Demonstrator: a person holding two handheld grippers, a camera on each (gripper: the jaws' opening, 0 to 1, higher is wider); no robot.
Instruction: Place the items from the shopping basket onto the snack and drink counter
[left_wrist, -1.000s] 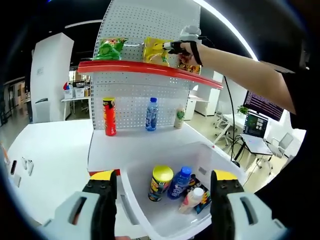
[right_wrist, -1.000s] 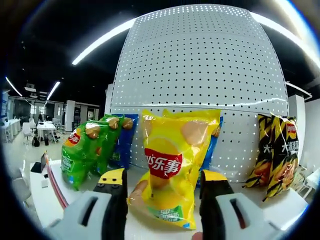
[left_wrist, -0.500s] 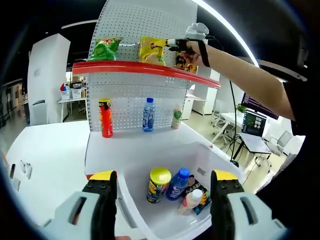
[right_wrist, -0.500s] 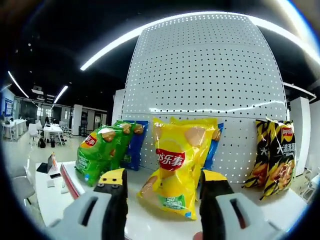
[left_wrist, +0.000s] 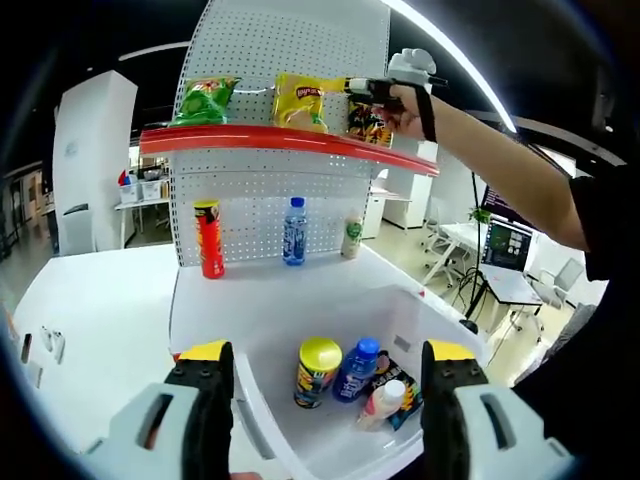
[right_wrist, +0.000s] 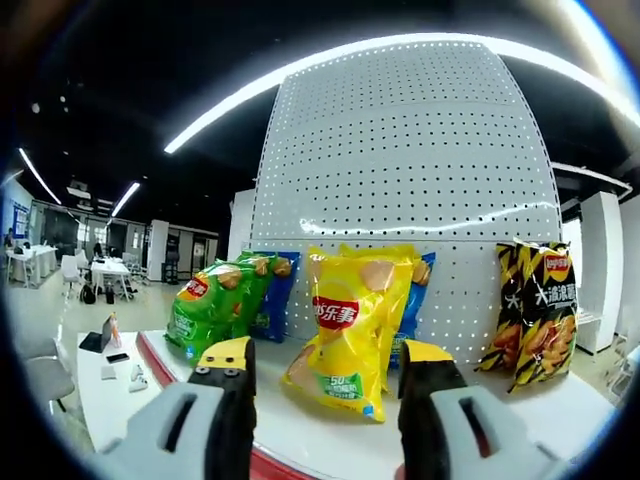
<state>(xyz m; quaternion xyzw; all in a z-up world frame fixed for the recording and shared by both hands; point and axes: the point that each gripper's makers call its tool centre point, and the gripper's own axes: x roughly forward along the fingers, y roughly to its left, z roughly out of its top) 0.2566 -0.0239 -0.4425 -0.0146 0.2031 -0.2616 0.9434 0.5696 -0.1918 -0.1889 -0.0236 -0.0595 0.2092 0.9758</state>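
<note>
The white pegboard snack and drink counter (left_wrist: 290, 40) has a red-edged top shelf (left_wrist: 290, 145) carrying a green chip bag (right_wrist: 215, 305), a yellow chip bag (right_wrist: 345, 330) and a black-and-yellow chip bag (right_wrist: 530, 310), all leaning against the back panel, with bare shelf between the yellow and black ones and along the front edge. On the lower white deck, a red tube can (left_wrist: 210, 238), a blue-label water bottle (left_wrist: 292, 230) and a small green-label bottle (left_wrist: 352, 235) stand in a row at the back, loads of open deck in front.

The white plastic shopping basket (left_wrist: 440, 330) sits just below, holding a yellow-lidded can (left_wrist: 318, 370), a blue bottle (left_wrist: 357, 367), a small white bottle (left_wrist: 384, 400) and a dark packet under them.

Left gripper (left_wrist: 325, 420) hangs over the basket, jaws spread wide, holding nothing. Right gripper (right_wrist: 325, 390) is in front of the top shelf, jaws wide apart and empty, clear of the yellow bag.
</note>
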